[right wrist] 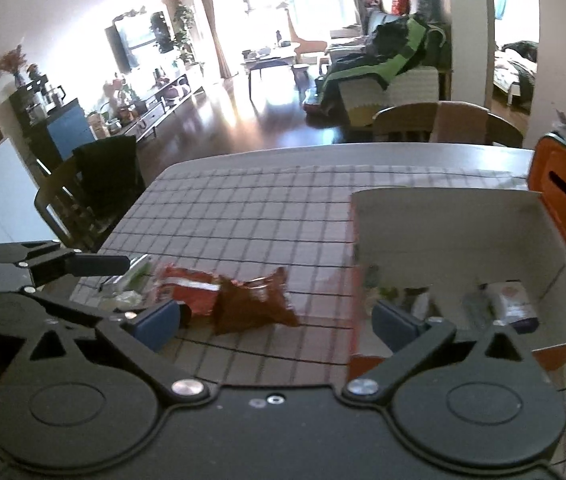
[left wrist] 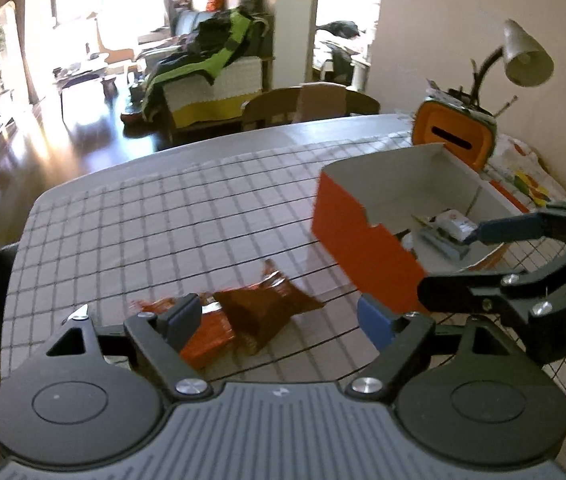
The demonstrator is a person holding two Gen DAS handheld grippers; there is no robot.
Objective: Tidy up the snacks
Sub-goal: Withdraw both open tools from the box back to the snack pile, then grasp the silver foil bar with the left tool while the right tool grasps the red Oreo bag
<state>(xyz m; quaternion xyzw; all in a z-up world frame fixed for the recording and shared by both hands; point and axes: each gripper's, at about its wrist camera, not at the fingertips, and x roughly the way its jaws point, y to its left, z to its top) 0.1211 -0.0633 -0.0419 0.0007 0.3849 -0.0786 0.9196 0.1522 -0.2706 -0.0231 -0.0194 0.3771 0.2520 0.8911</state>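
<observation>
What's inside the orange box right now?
The orange box holds a few small wrapped snacks near its front end. Its near wall hides part of the floor, and blur keeps me from counting them.

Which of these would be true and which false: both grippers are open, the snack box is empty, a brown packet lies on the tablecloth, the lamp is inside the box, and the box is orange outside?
1. Both grippers are open. True: the left gripper and the right gripper each hold their jaws wide apart with nothing between them.
2. The box is empty. False: a few small packets already lie in it.
3. A brown packet lies on the checked tablecloth. True, beside a red packet.
4. The lamp is inside the box. False: it stands behind the box, near the wall.
5. The box is orange outside. True; its inside is white.
</observation>
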